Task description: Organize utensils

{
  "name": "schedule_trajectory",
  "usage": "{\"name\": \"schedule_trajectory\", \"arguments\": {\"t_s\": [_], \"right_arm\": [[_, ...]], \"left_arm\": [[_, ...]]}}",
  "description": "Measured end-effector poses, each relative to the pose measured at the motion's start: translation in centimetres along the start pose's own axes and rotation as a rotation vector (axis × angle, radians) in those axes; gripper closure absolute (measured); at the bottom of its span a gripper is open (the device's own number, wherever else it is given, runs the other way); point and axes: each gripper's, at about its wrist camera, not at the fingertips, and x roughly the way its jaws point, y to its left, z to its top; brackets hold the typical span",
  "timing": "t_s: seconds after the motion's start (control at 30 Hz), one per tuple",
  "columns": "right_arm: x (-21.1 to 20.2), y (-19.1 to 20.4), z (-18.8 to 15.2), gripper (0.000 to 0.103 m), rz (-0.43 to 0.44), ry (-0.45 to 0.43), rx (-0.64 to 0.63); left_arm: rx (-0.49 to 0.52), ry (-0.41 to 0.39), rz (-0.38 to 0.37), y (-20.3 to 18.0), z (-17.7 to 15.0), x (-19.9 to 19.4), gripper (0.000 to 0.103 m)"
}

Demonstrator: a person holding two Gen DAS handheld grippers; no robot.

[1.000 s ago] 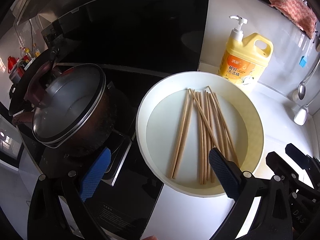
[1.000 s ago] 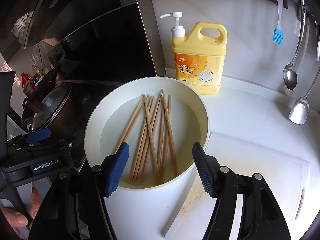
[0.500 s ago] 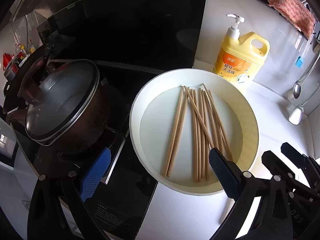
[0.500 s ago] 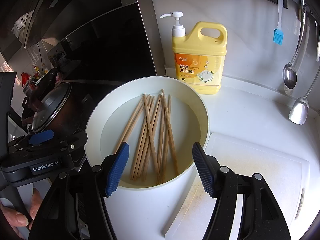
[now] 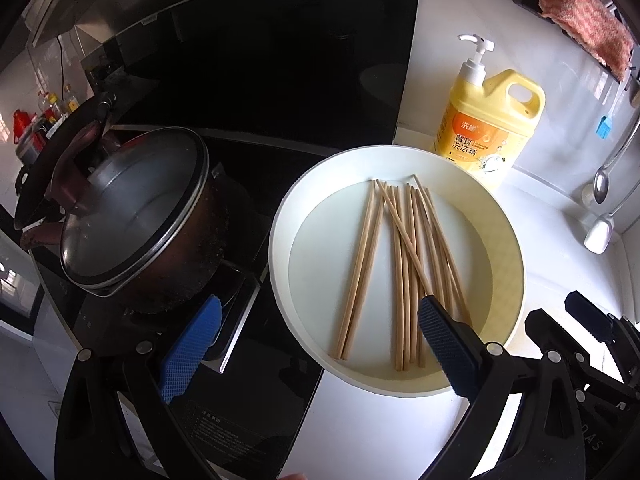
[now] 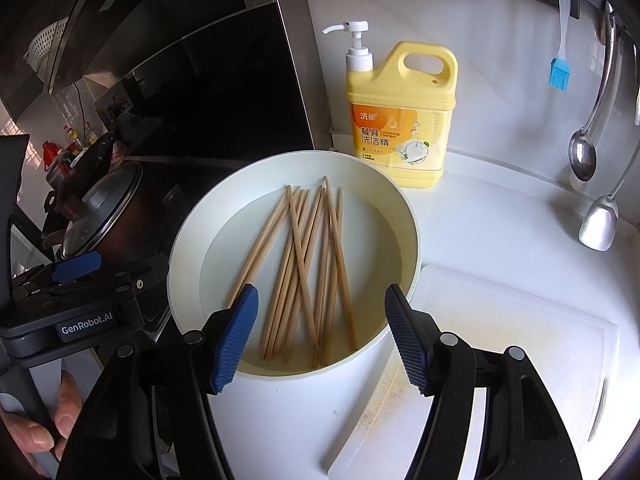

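Note:
Several wooden chopsticks lie loosely crossed in a round white basin on the white counter; they also show in the right wrist view, in the same basin. My left gripper is open and empty, hovering over the basin's near left rim. My right gripper is open and empty above the basin's near edge, its blue-padded fingertips on either side of the chopstick ends.
A lidded dark pot sits on the black stove left of the basin. A yellow pump detergent bottle stands behind it. A white cutting board lies to the right. Ladles and a blue brush hang on the wall.
The left gripper has drifted a little, so the basin and pot shifted slightly in its view. The right gripper and the chopsticks have not moved.

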Motion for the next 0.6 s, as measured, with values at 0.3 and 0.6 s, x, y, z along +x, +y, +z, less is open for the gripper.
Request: {"name": "schedule_trajectory", "arguments": {"t_s": [0.3, 0.6], "right_arm": [[-0.03, -0.12, 0.06, 0.04, 0.001, -0.001, 0.003], [-0.43, -0.7, -0.13, 0.04, 0.002, -0.007, 0.014]], "left_arm": [[-0.004, 0.011, 0.01, 0.11, -0.11, 0.11, 0.006], [0.008, 0.015, 0.014, -0.34, -0.34, 0.03, 0.006]]}}
